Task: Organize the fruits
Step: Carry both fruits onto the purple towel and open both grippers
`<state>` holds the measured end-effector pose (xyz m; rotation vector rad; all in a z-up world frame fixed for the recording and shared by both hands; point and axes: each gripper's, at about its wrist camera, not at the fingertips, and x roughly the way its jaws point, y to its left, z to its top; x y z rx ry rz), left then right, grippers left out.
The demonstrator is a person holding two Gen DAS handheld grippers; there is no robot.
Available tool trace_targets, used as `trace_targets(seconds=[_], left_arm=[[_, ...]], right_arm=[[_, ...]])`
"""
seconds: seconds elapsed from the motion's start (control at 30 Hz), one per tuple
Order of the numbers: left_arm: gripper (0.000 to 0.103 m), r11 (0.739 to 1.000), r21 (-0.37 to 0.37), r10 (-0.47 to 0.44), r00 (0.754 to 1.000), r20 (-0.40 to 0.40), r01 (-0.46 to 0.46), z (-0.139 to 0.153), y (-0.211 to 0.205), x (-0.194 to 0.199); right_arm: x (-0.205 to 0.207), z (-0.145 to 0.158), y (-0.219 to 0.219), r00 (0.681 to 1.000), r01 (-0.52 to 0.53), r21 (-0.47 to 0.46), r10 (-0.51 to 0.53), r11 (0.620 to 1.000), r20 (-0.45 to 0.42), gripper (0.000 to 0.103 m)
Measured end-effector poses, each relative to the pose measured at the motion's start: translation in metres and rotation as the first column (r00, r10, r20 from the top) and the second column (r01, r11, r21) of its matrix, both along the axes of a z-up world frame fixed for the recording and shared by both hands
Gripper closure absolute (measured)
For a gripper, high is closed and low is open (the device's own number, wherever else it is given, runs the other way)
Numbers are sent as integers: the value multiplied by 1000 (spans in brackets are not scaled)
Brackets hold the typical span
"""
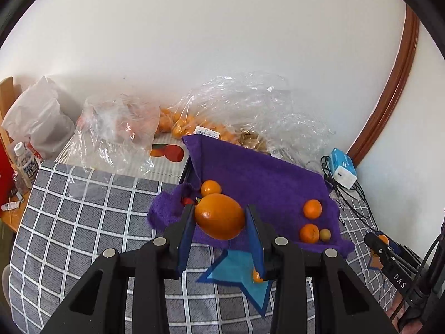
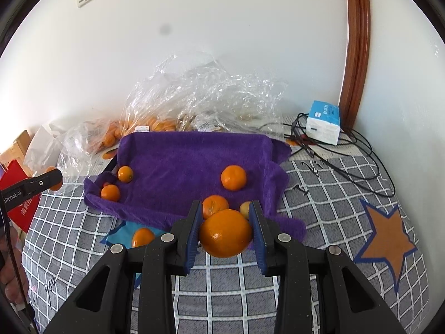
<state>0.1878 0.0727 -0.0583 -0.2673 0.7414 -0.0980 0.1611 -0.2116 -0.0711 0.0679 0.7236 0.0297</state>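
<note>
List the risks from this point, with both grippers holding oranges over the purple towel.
1. The left gripper pinches its orange only at the sides, so the round fruit might slip out and roll.
2. The purple towel looks flat at its front edge, so released fruit may roll off onto the checkered cloth, as one small orange already lies off it.
3. The right gripper hangs just over two fruits; lowering its orange could knock them.
</note>
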Motion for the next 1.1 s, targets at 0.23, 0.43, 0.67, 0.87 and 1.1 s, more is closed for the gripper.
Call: trace_targets(seconds=[0.23,0.43,0.67,0.87,1.1], left_arm=[[69,1000,11,-12,1000,2,12,-6,-1,29],[69,999,39,-27,999,19,26,-8,-11,53],[69,998,46,-53,999,7,53,-21,-24,79],[69,998,34,-60,997,-38,61,-42,-27,95],[69,997,18,-67,993,-95,69,-64,-27,106]], right_arm=[[25,-4,-1,1000,12,-4,-12,1000,-4,69],[49,-13,-7,999,37,-3,-37,999,-18,69],[74,-33,-11,997,52,-6,-52,999,-60,69],[91,-51,-9,994,49,-7,-49,999,-96,69],[106,-65,-5,992,35,-25,-38,999,-124,69]])
